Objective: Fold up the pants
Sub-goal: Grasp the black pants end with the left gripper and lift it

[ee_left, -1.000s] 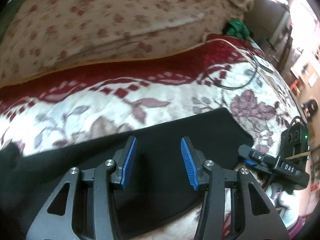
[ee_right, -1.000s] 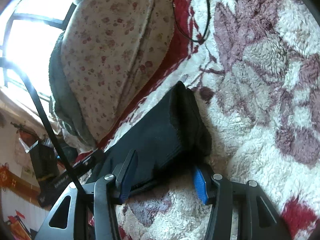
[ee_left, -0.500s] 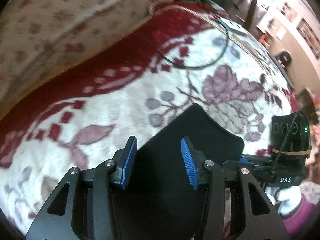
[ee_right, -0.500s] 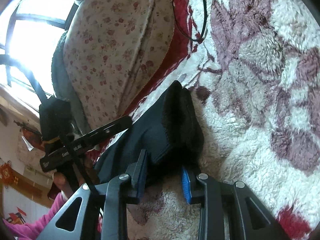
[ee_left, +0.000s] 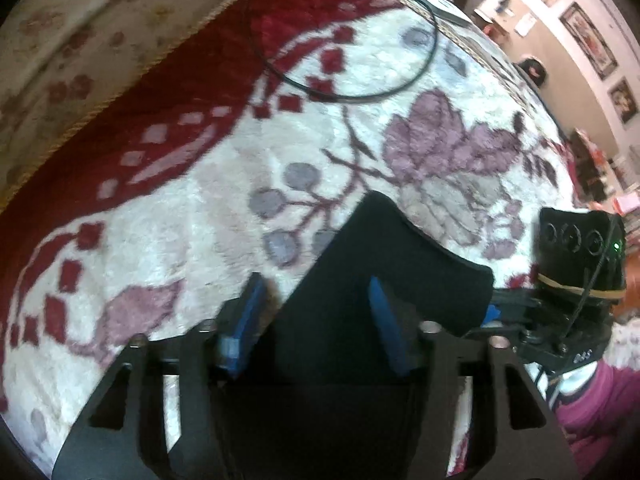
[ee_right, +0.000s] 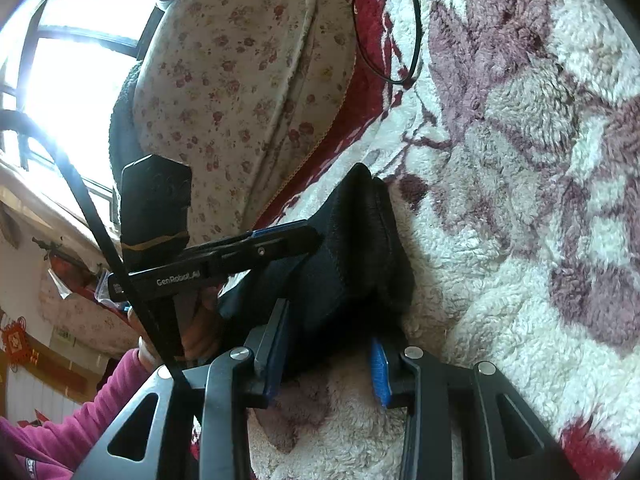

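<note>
**A:** Start me with the big picture. What am I working on?

**B:** I'm over a bed covered by a fleecy blanket point(ee_left: 224, 216), white with red and mauve flowers. A floral quilt point(ee_right: 240, 80) is heaped along its far edge, and a black cable point(ee_left: 352, 96) loops across the blanket well apart from the work. The pants point(ee_left: 384, 264), black and thick, lie on the blanket already doubled into a narrow band.

**A:** And which step do you judge I'm in?

**B:** Gathering one end of that band to carry it over the rest, I'd say. My right tongs point(ee_right: 328, 356) straddle the thick folded end at the near edge, the fingers narrowed to the cloth. Whether they actually pinch it I cannot tell, since the pad faces are hidden by fabric. My left tongs point(ee_left: 316, 320) sit fairly wide, with the cloth running up between the blue pads point(ee_left: 250, 312); the left pad looks clear of the cloth, over bare blanket.

**A:** So what does the next move ask of me?

**B:** Close the left tongs down on the layers, confirm the right has every layer of that bulky end, then lift both ends together so the band stays flat. The fleece may cling to the fabric, so I'd raise before I carry across.
</note>
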`<state>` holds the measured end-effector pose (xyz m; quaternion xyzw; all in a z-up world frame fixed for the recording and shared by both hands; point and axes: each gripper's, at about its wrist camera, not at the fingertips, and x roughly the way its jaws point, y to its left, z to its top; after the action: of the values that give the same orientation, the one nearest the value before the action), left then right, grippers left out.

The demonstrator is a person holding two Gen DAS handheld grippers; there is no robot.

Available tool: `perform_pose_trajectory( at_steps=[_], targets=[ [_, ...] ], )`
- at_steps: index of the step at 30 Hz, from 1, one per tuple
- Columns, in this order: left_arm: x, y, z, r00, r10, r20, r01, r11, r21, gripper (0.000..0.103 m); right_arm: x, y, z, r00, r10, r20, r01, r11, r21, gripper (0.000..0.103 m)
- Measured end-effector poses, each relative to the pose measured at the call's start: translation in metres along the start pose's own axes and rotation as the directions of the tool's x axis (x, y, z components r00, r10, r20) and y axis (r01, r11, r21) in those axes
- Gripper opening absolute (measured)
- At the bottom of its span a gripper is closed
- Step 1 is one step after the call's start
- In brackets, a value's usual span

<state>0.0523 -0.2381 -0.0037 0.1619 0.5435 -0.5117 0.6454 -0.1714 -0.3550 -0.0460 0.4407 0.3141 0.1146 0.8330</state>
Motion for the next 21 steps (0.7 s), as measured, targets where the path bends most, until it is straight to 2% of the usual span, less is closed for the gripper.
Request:
perform_pose_trajectory(
  at_steps=[3, 6, 7, 9, 10, 11, 12, 17, 21],
  targets=[
    [0.006, -0.006, 0.004, 1.000, -0.012, -0.012, 0.012, 0.999, 0.041, 0.069, 0.000, 0.000, 0.000, 1.000, 0.000, -0.001, 0.000, 1.000, -0.001, 0.034],
    [0.011, -0.014, 0.004, 1.000, 0.016, -0.011, -0.015, 0.995, 0.095, 0.068, 0.001, 0.001, 0.001, 1.000, 0.003, -0.004, -0.003, 1.000, -0.009, 0.032],
    [0.012, -0.017, 0.005, 1.000, 0.025, -0.007, -0.024, 0.993, 0.112, 0.064, 0.002, 0.001, 0.001, 1.000, 0.000, -0.004, 0.000, 1.000, -0.014, 0.025],
    [0.012, -0.018, 0.005, 0.999, 0.031, 0.011, -0.033, 0.991, 0.129, 0.041, 0.005, 0.003, 0.001, 1.000, -0.024, -0.003, 0.024, 0.999, -0.030, 0.018],
    [0.013, -0.017, 0.006, 0.999, 0.039, 0.021, -0.041, 0.992, 0.123, 0.034, 0.005, 0.004, 0.001, 1.000, -0.020, -0.004, 0.020, 0.999, -0.036, 0.012],
    [0.011, -0.015, 0.006, 0.999, 0.023, 0.028, -0.026, 0.993, 0.113, 0.022, 0.006, 0.006, 0.001, 1.000, -0.010, -0.005, 0.010, 0.999, -0.041, 0.011],
    [0.011, -0.014, 0.006, 0.999, 0.010, 0.033, -0.013, 0.995, 0.098, 0.017, 0.007, 0.007, 0.001, 1.000, -0.005, -0.002, 0.005, 0.999, -0.043, 0.010],
    [0.003, -0.019, 0.003, 0.996, 0.020, 0.084, -0.026, 0.996, 0.082, 0.010, 0.002, 0.011, 0.004, 0.999, 0.039, 0.024, -0.038, 0.998, -0.054, 0.009],
    [-0.015, -0.025, 0.003, 0.992, 0.015, 0.122, -0.025, 0.997, 0.079, 0.009, -0.002, 0.022, 0.007, 0.996, 0.081, 0.049, -0.077, 0.994, -0.079, 0.009]
  ],
)
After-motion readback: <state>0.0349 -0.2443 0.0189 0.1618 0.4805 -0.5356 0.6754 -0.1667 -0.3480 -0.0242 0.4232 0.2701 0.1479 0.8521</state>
